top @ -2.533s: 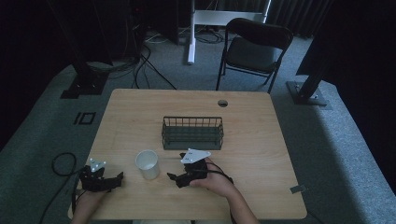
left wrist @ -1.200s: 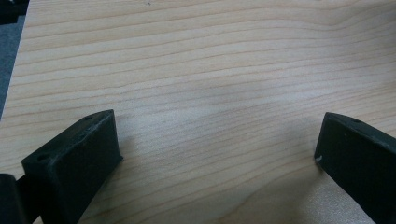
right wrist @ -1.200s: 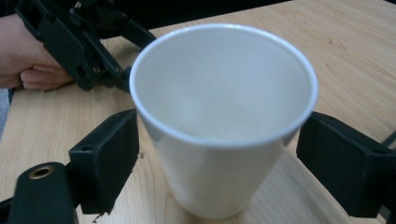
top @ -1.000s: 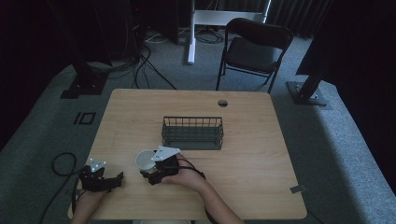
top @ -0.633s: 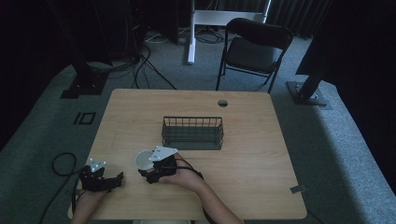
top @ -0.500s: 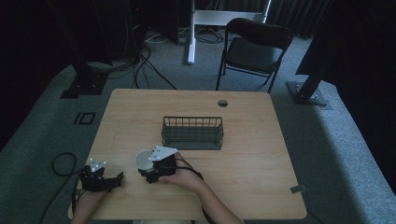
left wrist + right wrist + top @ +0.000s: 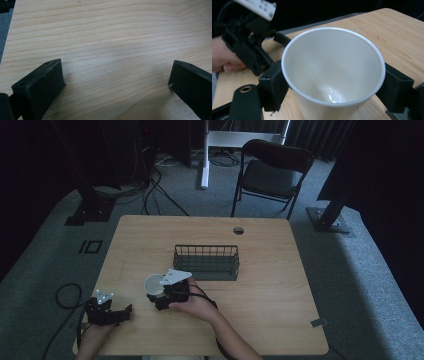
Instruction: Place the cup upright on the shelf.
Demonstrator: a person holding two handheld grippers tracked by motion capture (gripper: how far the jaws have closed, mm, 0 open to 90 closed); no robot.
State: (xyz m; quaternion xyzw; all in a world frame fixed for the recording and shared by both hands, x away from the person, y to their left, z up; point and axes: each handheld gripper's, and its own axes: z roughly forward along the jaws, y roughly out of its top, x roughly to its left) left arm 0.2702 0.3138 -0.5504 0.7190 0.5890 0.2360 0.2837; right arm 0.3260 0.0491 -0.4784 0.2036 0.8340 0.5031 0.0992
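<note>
A white paper cup (image 7: pixel 152 284) stands on the wooden table (image 7: pixel 270 295), front left of centre. My right gripper (image 7: pixel 156 292) comes at it from the right, one jaw on each side, pressed against its wall. In the right gripper view the empty cup (image 7: pixel 332 75) sits between both black jaws of my right gripper (image 7: pixel 334 87), and the left gripper (image 7: pixel 249 37) shows behind it in a hand. My left gripper (image 7: pixel 125 314) rests at the table's front left corner. In its own view my left gripper (image 7: pixel 115 82) has its jaws wide apart over bare wood.
A dark wire basket (image 7: pixel 205 247) stands empty in the table's middle, just behind and right of the cup. A cable hole (image 7: pixel 238 230) sits near the far edge. A folding chair (image 7: pixel 272 170) stands beyond the table. Cables trail off the left side.
My right gripper has moved left from in front of the basket to the cup and closed around it. The cup has shifted slightly. The left gripper has stayed put.
</note>
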